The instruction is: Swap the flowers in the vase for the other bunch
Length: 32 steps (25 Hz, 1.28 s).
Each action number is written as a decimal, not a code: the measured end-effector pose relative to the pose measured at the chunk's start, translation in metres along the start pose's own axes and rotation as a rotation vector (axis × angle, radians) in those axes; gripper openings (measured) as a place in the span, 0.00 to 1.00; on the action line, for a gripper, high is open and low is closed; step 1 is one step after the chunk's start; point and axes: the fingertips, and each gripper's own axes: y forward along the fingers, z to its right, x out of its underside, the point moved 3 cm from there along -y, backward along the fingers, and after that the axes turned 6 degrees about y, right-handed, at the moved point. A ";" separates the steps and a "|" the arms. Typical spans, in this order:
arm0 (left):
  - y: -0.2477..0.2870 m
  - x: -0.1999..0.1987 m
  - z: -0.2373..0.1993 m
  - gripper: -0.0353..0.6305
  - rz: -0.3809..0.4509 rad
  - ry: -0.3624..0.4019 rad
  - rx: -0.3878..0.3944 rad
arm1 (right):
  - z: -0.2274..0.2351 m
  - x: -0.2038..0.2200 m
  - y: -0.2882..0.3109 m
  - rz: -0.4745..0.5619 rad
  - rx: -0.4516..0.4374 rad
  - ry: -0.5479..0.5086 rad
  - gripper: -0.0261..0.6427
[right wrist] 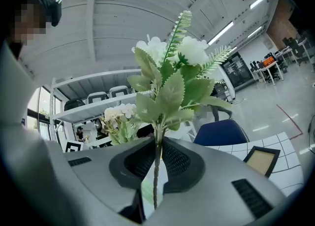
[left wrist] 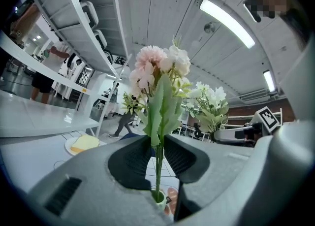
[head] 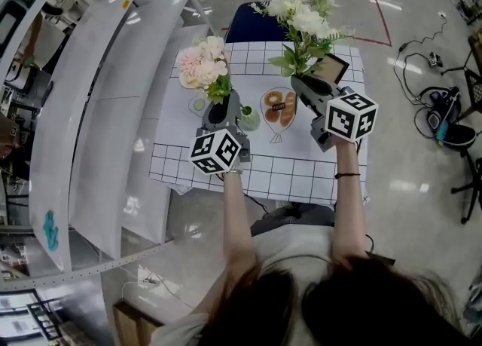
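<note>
A pink flower bunch (head: 202, 64) stands upright, its stem clamped in my left gripper (head: 221, 103), which is shut on it. In the left gripper view the stem runs down between the jaws (left wrist: 158, 146), and its lower end is at the mouth of the small pale green vase (left wrist: 158, 198); I cannot tell if it is still inside. The vase (head: 249, 119) stands on the checked tablecloth (head: 301, 175) just right of that gripper. A white flower bunch (head: 305, 14) with green leaves is held upright over the table's far right by my right gripper (head: 301, 79), shut on its stem (right wrist: 156, 153).
A plate of bread (head: 280, 107) lies between the two grippers. A small framed picture (head: 332, 68) stands at the back right, a small green saucer (head: 199, 103) sits left of the vase, and a blue chair (head: 252, 24) is behind the table. White shelving (head: 98, 111) runs along the left.
</note>
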 end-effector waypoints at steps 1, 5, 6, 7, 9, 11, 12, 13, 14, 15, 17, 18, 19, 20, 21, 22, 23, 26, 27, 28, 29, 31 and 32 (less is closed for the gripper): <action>0.000 -0.001 0.001 0.18 0.003 -0.001 0.000 | 0.000 0.000 0.000 -0.001 0.000 0.000 0.10; -0.002 -0.006 0.003 0.18 0.019 -0.003 -0.003 | 0.000 0.000 -0.002 -0.005 -0.001 -0.001 0.10; -0.003 -0.008 0.003 0.18 0.024 -0.002 -0.004 | -0.001 0.000 -0.002 -0.006 -0.002 -0.001 0.10; -0.004 -0.011 0.003 0.18 0.030 -0.001 -0.007 | -0.001 0.000 -0.003 -0.007 -0.003 -0.001 0.10; -0.005 -0.016 0.003 0.18 0.045 -0.003 -0.011 | -0.002 -0.001 -0.003 -0.009 -0.006 -0.001 0.10; -0.006 -0.018 0.003 0.18 0.055 -0.003 -0.015 | -0.003 0.000 -0.003 -0.011 -0.010 -0.002 0.10; -0.007 -0.019 0.003 0.18 0.058 -0.001 -0.017 | -0.003 0.000 -0.003 -0.013 -0.013 -0.003 0.10; -0.007 -0.019 0.003 0.18 0.060 0.002 -0.020 | -0.003 0.000 -0.003 -0.014 -0.017 -0.004 0.10; -0.008 -0.020 0.003 0.18 0.062 0.006 -0.023 | -0.004 0.000 -0.003 -0.016 -0.021 -0.006 0.10; -0.009 -0.021 0.003 0.18 0.065 0.009 -0.028 | -0.005 0.000 -0.002 -0.017 -0.026 -0.007 0.10; -0.011 -0.024 0.003 0.18 0.073 0.012 -0.038 | -0.006 0.000 -0.002 -0.022 -0.036 -0.009 0.10; -0.012 -0.026 0.003 0.18 0.078 0.014 -0.043 | -0.007 0.000 -0.002 -0.023 -0.040 -0.009 0.10; -0.013 -0.028 0.003 0.18 0.084 0.014 -0.047 | -0.007 0.000 -0.002 -0.025 -0.044 -0.009 0.10; -0.015 -0.030 0.004 0.18 0.091 0.013 -0.050 | -0.008 0.000 -0.002 -0.027 -0.047 -0.008 0.10; -0.016 -0.033 0.004 0.18 0.101 0.011 -0.053 | -0.007 0.000 -0.002 -0.028 -0.050 -0.008 0.10; -0.017 -0.036 0.005 0.18 0.112 0.010 -0.056 | -0.007 0.001 -0.003 -0.030 -0.052 -0.007 0.10; -0.019 -0.038 0.005 0.18 0.122 0.010 -0.059 | -0.007 0.001 -0.002 -0.031 -0.055 -0.008 0.10; -0.023 -0.045 0.004 0.18 0.141 0.018 -0.073 | -0.007 0.001 -0.001 -0.033 -0.065 -0.010 0.10; -0.024 -0.047 0.004 0.18 0.145 0.020 -0.077 | -0.008 0.001 -0.001 -0.034 -0.067 -0.010 0.10; -0.026 -0.049 0.004 0.18 0.149 0.023 -0.081 | -0.008 0.001 -0.001 -0.034 -0.070 -0.011 0.10; -0.027 -0.050 0.004 0.18 0.153 0.024 -0.086 | -0.008 0.001 -0.001 -0.034 -0.074 -0.011 0.10; -0.029 -0.053 0.003 0.18 0.161 0.026 -0.097 | -0.009 0.000 0.000 -0.035 -0.080 -0.010 0.10; -0.031 -0.053 0.003 0.18 0.163 0.025 -0.102 | -0.009 0.000 0.000 -0.036 -0.083 -0.009 0.10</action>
